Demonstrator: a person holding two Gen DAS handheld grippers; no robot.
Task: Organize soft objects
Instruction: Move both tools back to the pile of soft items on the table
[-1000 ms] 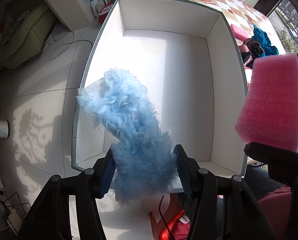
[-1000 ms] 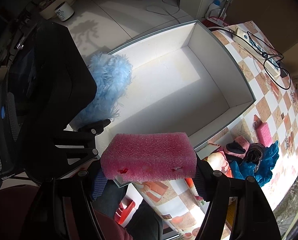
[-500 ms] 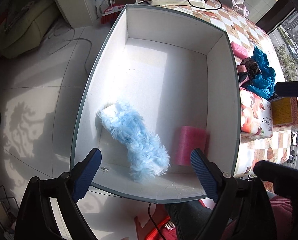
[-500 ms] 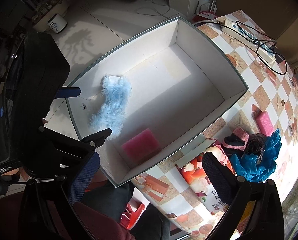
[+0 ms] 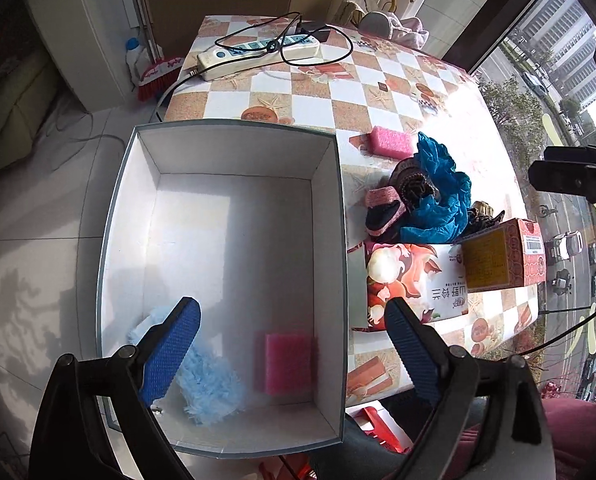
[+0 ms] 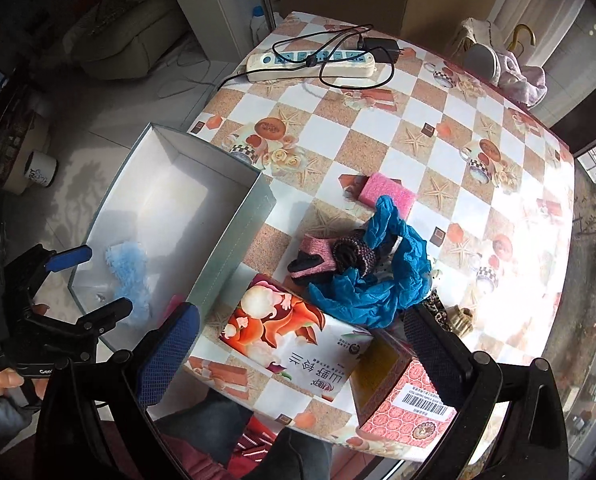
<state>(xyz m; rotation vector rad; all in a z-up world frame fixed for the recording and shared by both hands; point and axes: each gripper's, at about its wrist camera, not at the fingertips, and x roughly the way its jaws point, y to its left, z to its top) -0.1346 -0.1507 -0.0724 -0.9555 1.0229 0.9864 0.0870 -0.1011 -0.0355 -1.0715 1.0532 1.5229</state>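
Fluffy blue duster (image 5: 207,384) and pink sponge (image 5: 287,364) lie boxed — both tongs (image 5: 291,346) (image 6: 302,344) gape empty.

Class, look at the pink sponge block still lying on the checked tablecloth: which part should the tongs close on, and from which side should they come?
Grip the pink sponge block across its short width, on the two long side faces, coming from above. It lies flat with its top bare. The blue crumpled cloth crowds its near edge, so a low approach from there would likely snag it.
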